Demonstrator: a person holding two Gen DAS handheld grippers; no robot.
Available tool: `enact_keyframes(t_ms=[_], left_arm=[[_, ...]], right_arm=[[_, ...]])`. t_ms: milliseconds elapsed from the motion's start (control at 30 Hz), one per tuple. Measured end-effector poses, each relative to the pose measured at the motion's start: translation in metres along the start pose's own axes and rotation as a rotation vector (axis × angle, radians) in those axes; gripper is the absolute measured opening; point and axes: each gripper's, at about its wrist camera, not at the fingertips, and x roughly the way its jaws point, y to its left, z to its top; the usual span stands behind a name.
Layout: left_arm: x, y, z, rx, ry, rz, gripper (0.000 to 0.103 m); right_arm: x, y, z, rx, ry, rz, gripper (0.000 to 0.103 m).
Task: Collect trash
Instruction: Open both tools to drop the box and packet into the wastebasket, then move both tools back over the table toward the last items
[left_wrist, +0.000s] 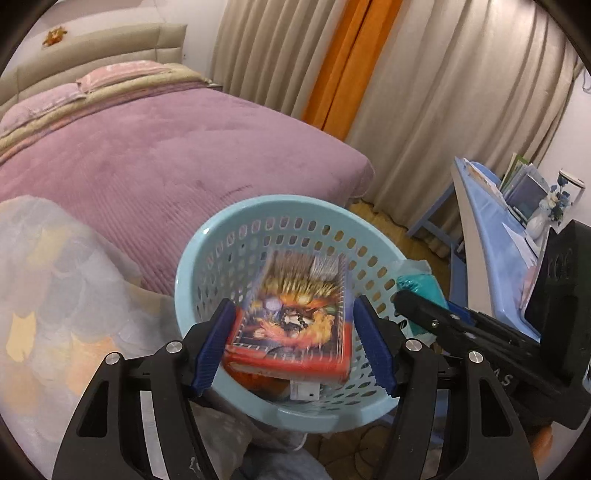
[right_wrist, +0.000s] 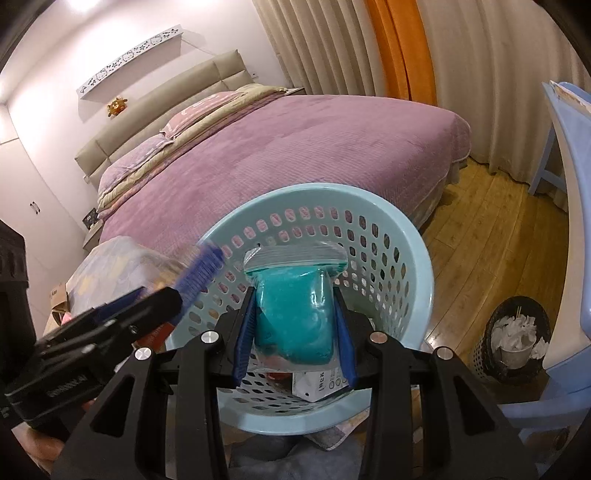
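Observation:
A light blue perforated basket sits just ahead of both grippers. My left gripper has its jaws apart around a red box with a colourful picture, which looks blurred and lies over the basket's opening. My right gripper is shut on a clear zip bag with a teal lump inside, held over the basket. That bag also shows in the left wrist view. A white packet lies in the basket's bottom.
A bed with a purple cover stands behind the basket. A patterned blanket lies at the left. A blue desk is at the right. A black bin with white paper stands on the wooden floor.

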Motion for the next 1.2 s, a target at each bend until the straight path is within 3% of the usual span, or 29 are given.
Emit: enact_keyframes(t_ms=[200,267,333,667,1033,1200], left_arm=[[-0.005,0.005,-0.002,-0.012,-0.011,0.009,0.074],[-0.01,0.007,-0.003,-0.014,-0.018,0.012,0.074],[-0.014,0.01,-0.004,-0.022,-0.025,0.011,0.074],[-0.055,0.033,-0.013,-0.065,-0.094,0.031,0.074],[-0.131,0.094,-0.02,-0.18,-0.22,0.118,0.074],[-0.168,0.138,-0.023,-0.261,-0.272,0.216,0.074]], right_arm=[[0.006,-0.007,0.004,0.021,0.009,0.011,0.039],[0.003,-0.006,0.003,0.033,0.0,0.01,0.053],[0.002,-0.005,0.004,0.038,-0.007,0.011,0.058],[-0.009,0.017,0.001,-0.002,-0.026,0.04,0.058],[-0.019,0.096,-0.012,-0.16,-0.032,0.126,0.058],[-0.017,0.139,-0.022,-0.237,-0.015,0.179,0.058]])
